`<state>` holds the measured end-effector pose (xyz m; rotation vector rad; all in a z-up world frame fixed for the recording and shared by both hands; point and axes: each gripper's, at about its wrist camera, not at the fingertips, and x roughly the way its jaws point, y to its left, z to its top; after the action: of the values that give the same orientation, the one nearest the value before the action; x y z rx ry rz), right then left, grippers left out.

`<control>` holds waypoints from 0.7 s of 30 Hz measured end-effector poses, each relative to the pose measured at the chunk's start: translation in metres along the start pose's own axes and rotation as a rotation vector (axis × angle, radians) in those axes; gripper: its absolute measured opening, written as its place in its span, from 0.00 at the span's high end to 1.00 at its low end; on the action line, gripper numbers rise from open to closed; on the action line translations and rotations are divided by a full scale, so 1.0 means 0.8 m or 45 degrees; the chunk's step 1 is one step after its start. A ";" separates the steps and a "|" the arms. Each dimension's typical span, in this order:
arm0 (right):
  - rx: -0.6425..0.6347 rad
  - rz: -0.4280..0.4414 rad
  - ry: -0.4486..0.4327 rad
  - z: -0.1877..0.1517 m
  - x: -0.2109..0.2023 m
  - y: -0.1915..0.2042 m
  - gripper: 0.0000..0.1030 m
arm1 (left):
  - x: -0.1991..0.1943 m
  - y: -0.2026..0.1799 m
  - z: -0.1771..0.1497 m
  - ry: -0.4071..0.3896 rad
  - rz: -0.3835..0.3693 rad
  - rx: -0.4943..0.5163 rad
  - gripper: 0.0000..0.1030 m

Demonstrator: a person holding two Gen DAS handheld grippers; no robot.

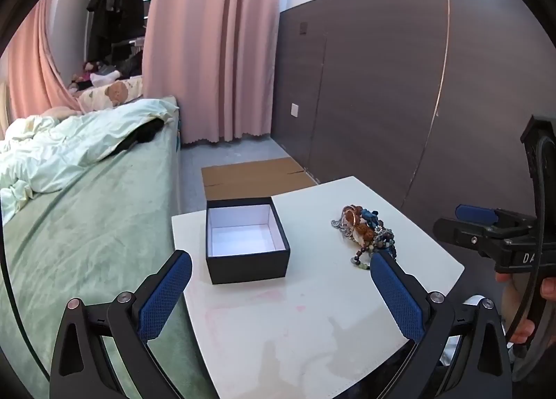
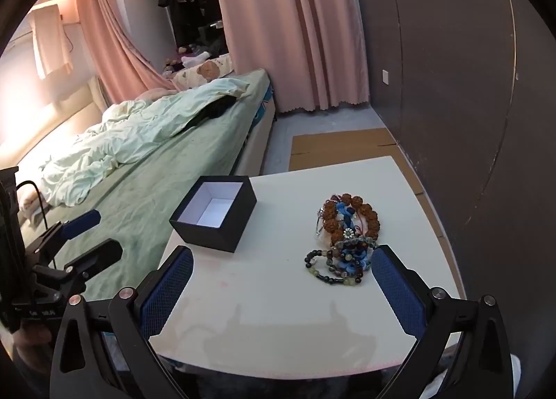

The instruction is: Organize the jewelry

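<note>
Jewelry (image 2: 344, 242) lay heaped right of the empty box (image 2: 215, 213) on the counter (image 2: 278, 312); both grippers, left (image 1: 278, 289) and right (image 2: 281, 286), hovered spread. Pinching one strand cleanly seemed wise.

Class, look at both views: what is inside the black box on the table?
The black box shows only its white lining and bare floor, with no jewelry. The bracelets lie beside it on the table. Its near wall hides a floor strip.
</note>
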<state>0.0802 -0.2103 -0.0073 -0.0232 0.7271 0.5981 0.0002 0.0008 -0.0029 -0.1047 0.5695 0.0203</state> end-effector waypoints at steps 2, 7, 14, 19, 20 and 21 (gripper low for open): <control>0.003 -0.004 -0.009 0.001 -0.001 0.001 0.00 | -0.001 0.001 0.002 -0.016 -0.003 0.000 0.01; 0.034 -0.008 -0.025 0.002 -0.004 -0.006 0.00 | -0.009 0.007 0.001 -0.029 -0.012 -0.002 0.01; 0.018 -0.017 -0.028 0.003 -0.005 -0.009 0.00 | -0.011 0.000 0.001 -0.044 0.004 0.018 0.01; 0.024 -0.020 -0.033 0.004 -0.010 -0.010 0.00 | -0.015 -0.007 -0.001 -0.062 0.020 0.043 0.01; 0.022 -0.021 -0.035 0.004 -0.011 -0.009 0.00 | -0.016 -0.008 -0.001 -0.061 0.021 0.046 0.01; 0.020 -0.022 -0.035 0.004 -0.012 -0.009 0.00 | -0.016 -0.008 0.000 -0.059 0.020 0.045 0.01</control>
<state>0.0798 -0.2205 -0.0002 -0.0066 0.7041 0.5752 -0.0103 -0.0053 0.0042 -0.0651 0.5241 0.0279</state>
